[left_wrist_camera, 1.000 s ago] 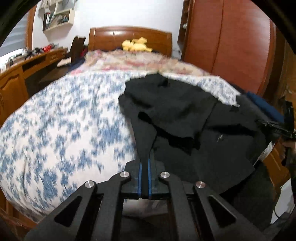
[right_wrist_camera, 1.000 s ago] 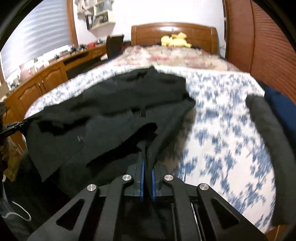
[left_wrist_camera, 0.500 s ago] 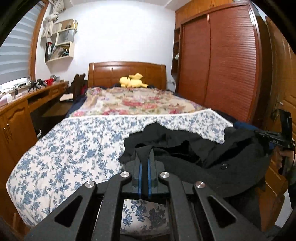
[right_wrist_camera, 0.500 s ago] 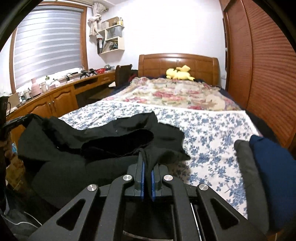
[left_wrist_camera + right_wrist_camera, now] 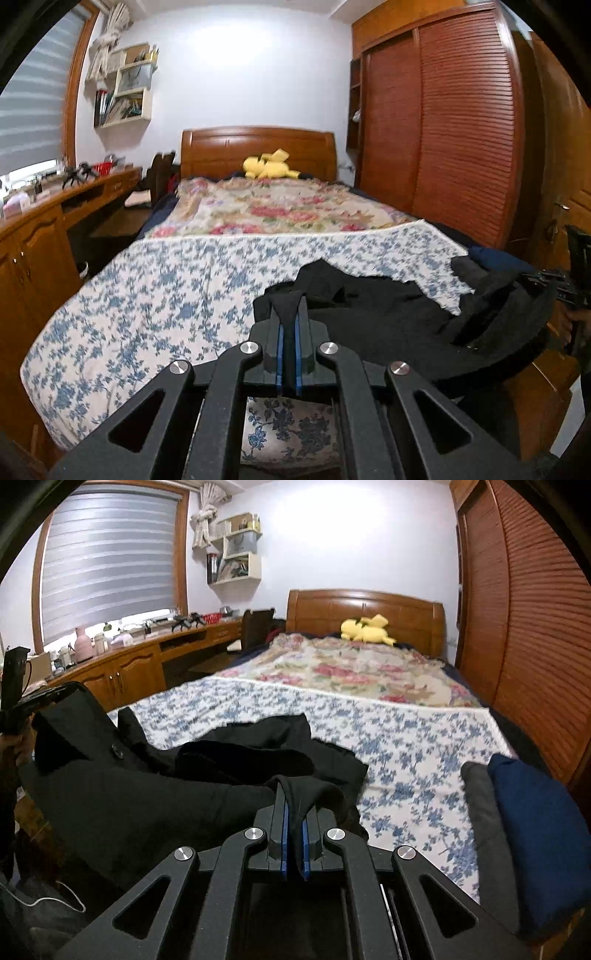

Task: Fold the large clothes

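Observation:
A large black coat [image 5: 388, 317] hangs between my two grippers, lifted over the foot of the bed. My left gripper [image 5: 289, 314] is shut on a pinch of its fabric, which pokes up between the blue pads. From the right wrist view the same coat [image 5: 155, 790] sags to the left, a button showing on it. My right gripper [image 5: 293, 805] is shut on another fold of the black cloth. The far end of the coat still rests on the blue-flowered bedspread [image 5: 406, 738]. Each view shows the other gripper at its edge, the right gripper [image 5: 569, 288] and the left gripper [image 5: 22, 698].
Folded navy and grey clothes [image 5: 532, 834] lie at the bed's right edge. A flowered blanket [image 5: 280, 210] and a yellow plush toy [image 5: 267, 168] sit near the headboard. A wooden desk [image 5: 129, 661] runs along the left, and a slatted wardrobe [image 5: 461, 129] stands to the right.
Both grippers have risen with the coat, so the views now look across the bed instead of down on it. The coat has bunched up and lifted off the bedspread.

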`<state>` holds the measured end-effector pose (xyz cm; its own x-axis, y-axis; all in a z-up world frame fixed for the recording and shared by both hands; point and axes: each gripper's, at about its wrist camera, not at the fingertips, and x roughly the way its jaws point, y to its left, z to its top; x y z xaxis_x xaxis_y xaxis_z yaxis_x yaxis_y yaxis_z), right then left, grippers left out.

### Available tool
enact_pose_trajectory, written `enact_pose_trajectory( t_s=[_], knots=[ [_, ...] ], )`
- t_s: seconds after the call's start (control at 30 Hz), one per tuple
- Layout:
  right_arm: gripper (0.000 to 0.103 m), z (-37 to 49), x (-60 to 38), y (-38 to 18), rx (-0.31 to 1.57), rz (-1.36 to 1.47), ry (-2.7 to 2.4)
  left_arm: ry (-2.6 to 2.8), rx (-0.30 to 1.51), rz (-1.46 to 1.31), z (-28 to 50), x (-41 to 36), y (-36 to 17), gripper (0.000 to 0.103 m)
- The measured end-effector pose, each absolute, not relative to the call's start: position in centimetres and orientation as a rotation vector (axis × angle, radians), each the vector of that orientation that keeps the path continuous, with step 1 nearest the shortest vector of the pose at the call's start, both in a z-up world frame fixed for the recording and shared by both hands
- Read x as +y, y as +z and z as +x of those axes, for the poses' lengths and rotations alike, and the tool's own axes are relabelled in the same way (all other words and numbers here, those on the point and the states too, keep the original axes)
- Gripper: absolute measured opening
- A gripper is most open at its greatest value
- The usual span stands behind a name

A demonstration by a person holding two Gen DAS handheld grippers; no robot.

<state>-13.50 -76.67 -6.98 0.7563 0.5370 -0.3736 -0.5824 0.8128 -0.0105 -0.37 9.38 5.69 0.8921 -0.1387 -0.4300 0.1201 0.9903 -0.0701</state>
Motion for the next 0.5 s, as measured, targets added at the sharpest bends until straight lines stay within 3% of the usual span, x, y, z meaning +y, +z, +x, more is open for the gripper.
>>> enact_pose_trajectory(
  t_s=[0.5],
  knots=[
    [0.005,5.1,-69.7,-8.4,0.371,-0.086,0.528,-0.041,0.495,-0.048,14.4,11.0,2.1,0.005]
  ],
)
